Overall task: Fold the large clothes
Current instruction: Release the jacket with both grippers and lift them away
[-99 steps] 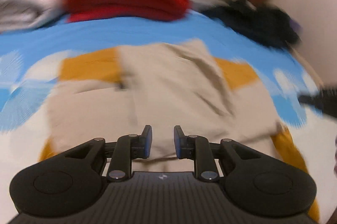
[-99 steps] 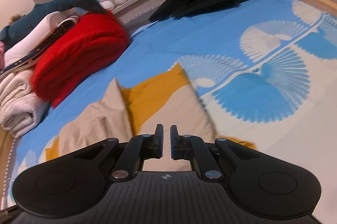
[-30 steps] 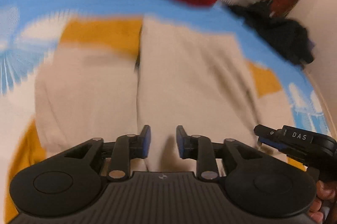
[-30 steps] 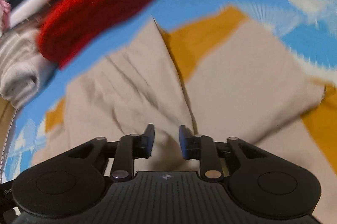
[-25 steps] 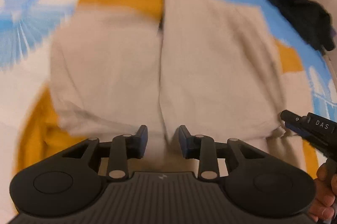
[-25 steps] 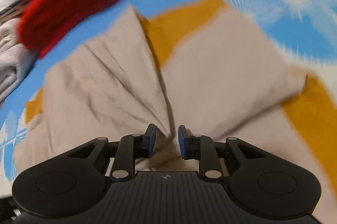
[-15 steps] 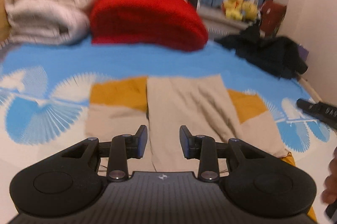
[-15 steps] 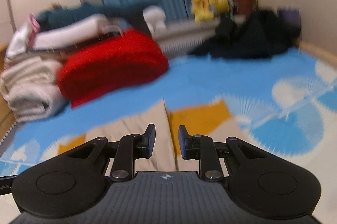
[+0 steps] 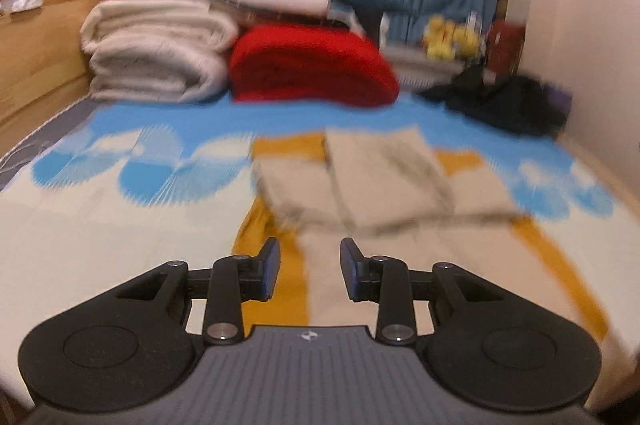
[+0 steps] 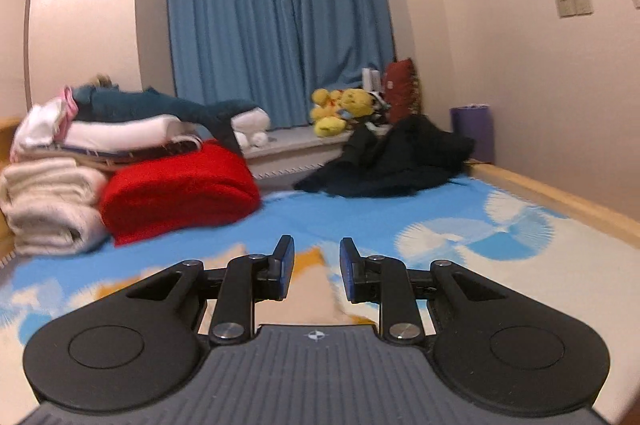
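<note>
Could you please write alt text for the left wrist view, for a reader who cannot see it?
The left hand-held gripper hangs open and empty above a beige and mustard garment, partly folded, on a bed with a blue and white cover. Behind lie a red blanket, stacked pale bedding and dark clothes; the picture is blurred.

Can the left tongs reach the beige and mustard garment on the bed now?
Probably yes. The left tongs are open and empty, and the garment lies flat just ahead with nothing between them.
</note>
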A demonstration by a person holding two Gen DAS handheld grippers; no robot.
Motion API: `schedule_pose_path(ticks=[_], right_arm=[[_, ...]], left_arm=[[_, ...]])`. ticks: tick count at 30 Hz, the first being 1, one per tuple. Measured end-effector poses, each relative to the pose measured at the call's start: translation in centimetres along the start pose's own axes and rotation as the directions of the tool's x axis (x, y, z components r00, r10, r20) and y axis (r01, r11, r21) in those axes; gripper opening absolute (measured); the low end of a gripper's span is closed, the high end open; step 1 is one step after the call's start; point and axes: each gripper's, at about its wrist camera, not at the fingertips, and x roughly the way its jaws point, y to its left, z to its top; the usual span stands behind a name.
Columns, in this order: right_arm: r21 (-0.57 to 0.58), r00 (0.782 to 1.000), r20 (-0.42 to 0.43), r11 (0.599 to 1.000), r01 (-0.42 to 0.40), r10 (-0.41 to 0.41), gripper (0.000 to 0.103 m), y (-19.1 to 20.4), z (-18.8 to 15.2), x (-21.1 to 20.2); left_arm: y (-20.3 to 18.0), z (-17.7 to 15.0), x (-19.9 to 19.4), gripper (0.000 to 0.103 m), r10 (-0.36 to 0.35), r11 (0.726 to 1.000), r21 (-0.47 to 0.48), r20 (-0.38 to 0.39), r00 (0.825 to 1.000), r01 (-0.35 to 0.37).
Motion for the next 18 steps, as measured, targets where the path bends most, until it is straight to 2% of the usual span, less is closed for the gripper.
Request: schedule_pose_path(ticks=[5, 7, 11, 12, 15, 18], right_arm=[[-0.004, 0.994, -0.071, 0.997, 0.079, -0.079, 0.026, -4.1, -4.3, -2.5], [0.02, 0.985, -0.139, 0.994, 0.105, -0.101, 0.026, -5.6, -6.1, -2.2], [0.078, 0.951, -0.294, 0.989, 0.126, -0.098, 0.027, -8.2, -8.6, -0.6], [0.071, 0.942, -0.318, 0.988, 0.134, -0.105, 0.032, -8.5, -9.2, -0.2], [0.078, 0.9, -0.425, 0.986, 0.145, -0.099, 0.033, -9.6, -11.3, 1.0], [0.112, 0.84, -0.539, 0.982, 0.149, -0.066, 0.035, -10.5, -13.6, 2.6]], left_arm=[[1.1, -3.5, -1.8, 0.034, 0.003, 0.999, 0.033, -0.003, 1.0, -0.003], [2.2, -4.9, -1.3, 0.034, 0.006, 1.0, -0.006, -0.061, 0.998, -0.007], [5.0, -6.0, 0.8, 0.034, -0.001, 0.99, -0.136, -0.153, 0.988, -0.02], [5.8, -6.4, 1.5, 0.034, 0.002, 0.985, -0.167, -0.182, 0.983, -0.033], [7.8, -7.7, 3.5, 0.035, -0.001, 0.963, -0.259, -0.281, 0.96, -0.075], [9.9, -9.3, 5.3, 0.047, -0.036, 0.915, -0.383, -0.395, 0.918, -0.129]])
